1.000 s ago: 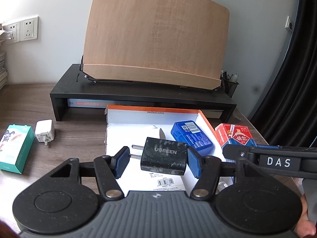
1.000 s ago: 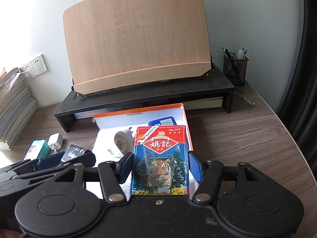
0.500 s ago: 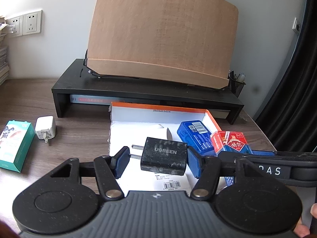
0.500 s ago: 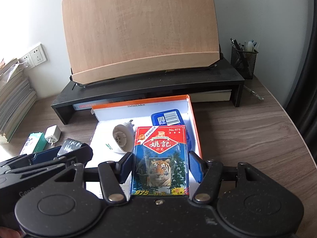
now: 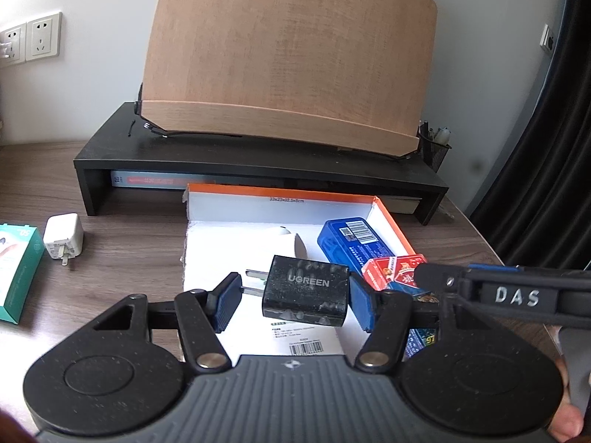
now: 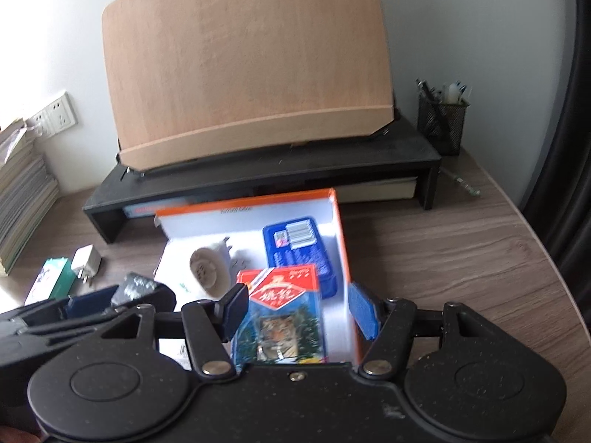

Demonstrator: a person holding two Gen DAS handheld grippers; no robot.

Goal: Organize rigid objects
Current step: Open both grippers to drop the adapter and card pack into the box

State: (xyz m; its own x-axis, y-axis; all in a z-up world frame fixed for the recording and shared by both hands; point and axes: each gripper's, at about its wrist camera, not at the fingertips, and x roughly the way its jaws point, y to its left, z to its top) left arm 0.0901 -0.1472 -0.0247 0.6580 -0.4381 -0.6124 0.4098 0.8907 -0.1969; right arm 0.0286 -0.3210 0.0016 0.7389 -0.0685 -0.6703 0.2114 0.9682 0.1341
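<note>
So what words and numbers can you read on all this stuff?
"UGREEN": black charger in the left claw.
"DAS": tag on the right claw.
"33x23x12.5x5cm": orange box's back wall.
Chinese characters: red card pack, not legible.
Barcode labels, blue tin print: too small.

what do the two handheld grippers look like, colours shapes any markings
The left gripper has a grey ribbed body with a small diamond mark, two round black speckled discs, black link arms with silver rivets and blue pads. The right gripper is all black with the same discs, rivets and blue pads; white letters DAS show on its side in the left wrist view. No cables or sleeves are visible.
</note>
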